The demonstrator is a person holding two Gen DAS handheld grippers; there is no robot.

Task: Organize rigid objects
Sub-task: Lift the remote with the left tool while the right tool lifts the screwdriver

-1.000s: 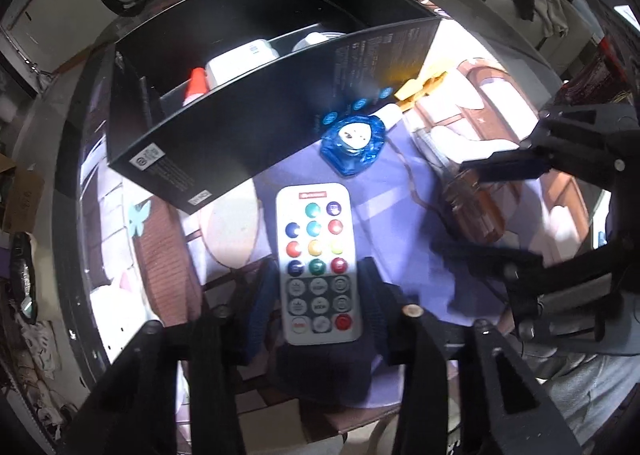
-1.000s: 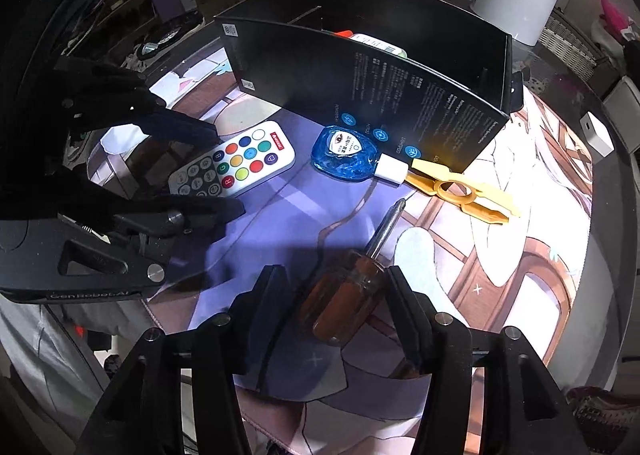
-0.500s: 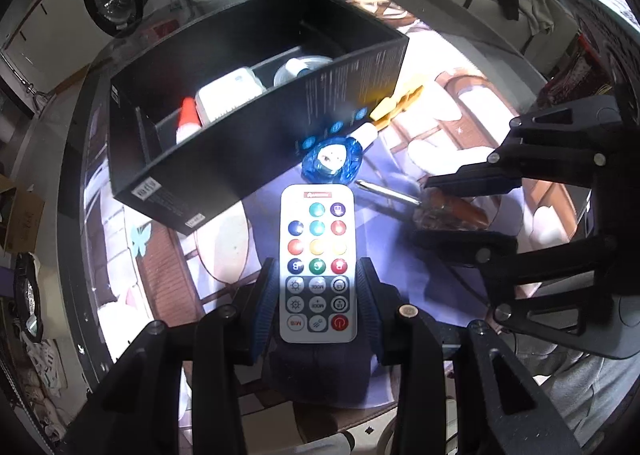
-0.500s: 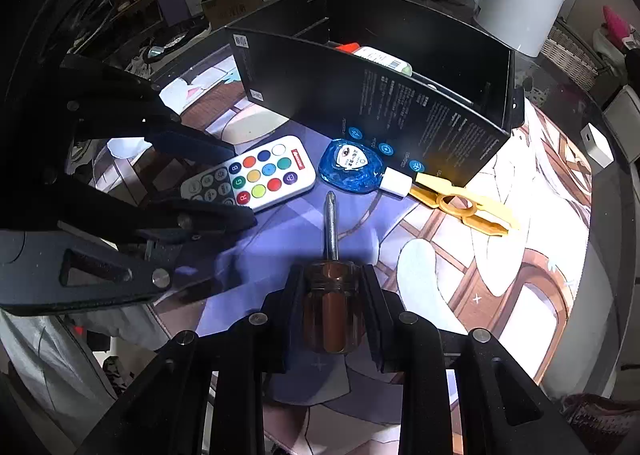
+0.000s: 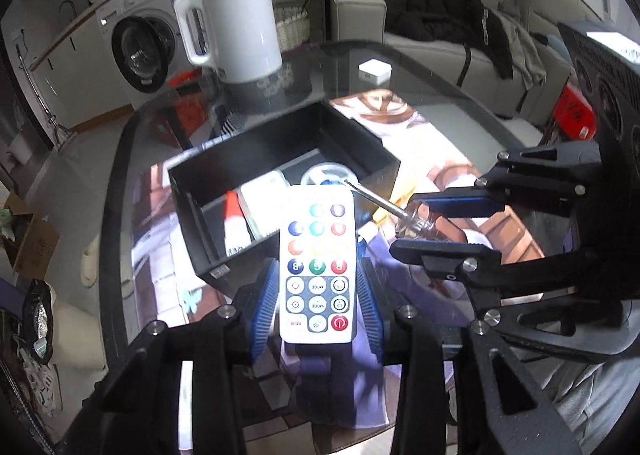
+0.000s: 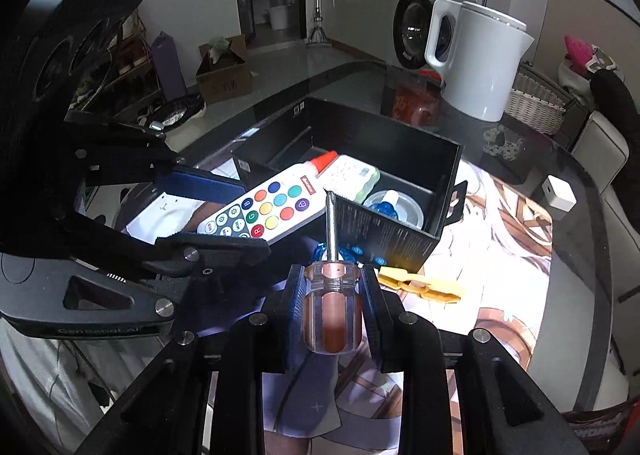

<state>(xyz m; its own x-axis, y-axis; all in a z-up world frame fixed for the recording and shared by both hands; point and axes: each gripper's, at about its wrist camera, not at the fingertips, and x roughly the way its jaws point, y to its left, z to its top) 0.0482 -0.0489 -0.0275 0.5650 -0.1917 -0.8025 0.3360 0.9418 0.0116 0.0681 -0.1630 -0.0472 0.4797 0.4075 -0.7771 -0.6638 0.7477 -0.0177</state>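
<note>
White and dotted with coloured buttons, the remote (image 5: 318,267) sits clamped between the pads of the left gripper (image 5: 318,295), held off the table with its far end over the near wall of the black box (image 5: 280,147); the right gripper (image 6: 332,307) is closed on the amber handle of the screwdriver (image 6: 332,307), shaft pointing at the box; inside lie a red-capped tube (image 5: 232,225) and a white pack (image 6: 352,175); a yellow clip (image 6: 424,285) rests on the mat beside the box; a white kettle (image 5: 236,27) stands near the table's far edge.
</note>
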